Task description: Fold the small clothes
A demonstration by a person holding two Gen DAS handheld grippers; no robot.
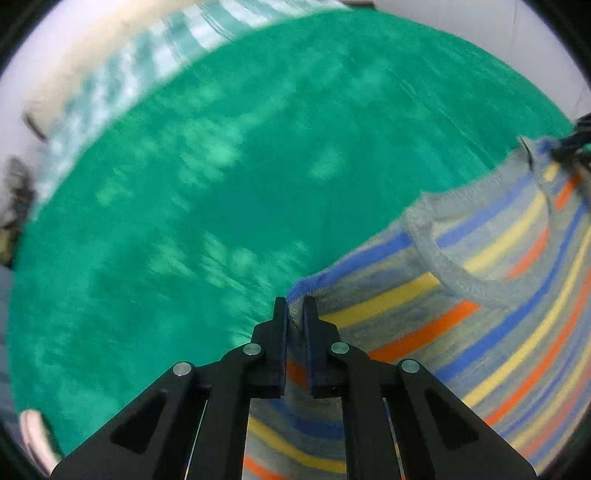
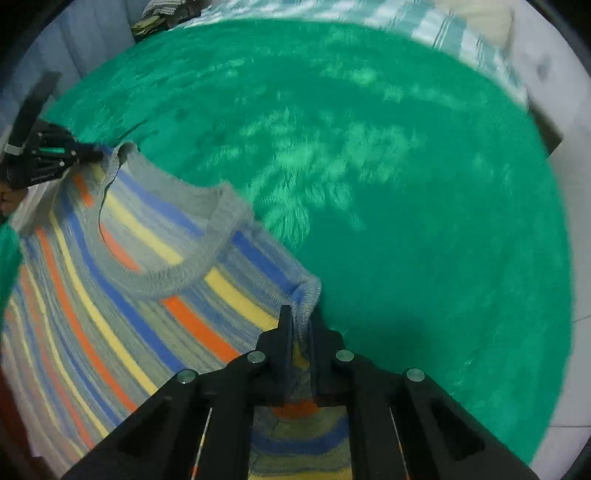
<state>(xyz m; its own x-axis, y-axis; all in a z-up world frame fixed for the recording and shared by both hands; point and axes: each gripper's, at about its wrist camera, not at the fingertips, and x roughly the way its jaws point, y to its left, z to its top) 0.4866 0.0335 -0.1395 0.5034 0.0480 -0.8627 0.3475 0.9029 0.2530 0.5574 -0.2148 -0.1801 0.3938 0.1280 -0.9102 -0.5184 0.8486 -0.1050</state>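
Note:
A small knitted striped top (image 1: 480,295), grey with blue, yellow and orange stripes and a grey neckband, hangs stretched between my two grippers above a green blanket (image 1: 221,166). My left gripper (image 1: 295,314) is shut on one shoulder edge of the top. My right gripper (image 2: 297,321) is shut on the other shoulder edge (image 2: 306,291). The top (image 2: 129,266) spreads to the left in the right wrist view. The left gripper also shows there at far left (image 2: 88,153), and the right gripper shows at far right in the left wrist view (image 1: 557,149).
The green blanket (image 2: 406,184) covers a bed. A teal and white checked sheet (image 1: 122,81) lies along its far edge, also seen in the right wrist view (image 2: 443,26). Pale walls lie beyond. Some dark items (image 2: 159,18) sit at the bed's far corner.

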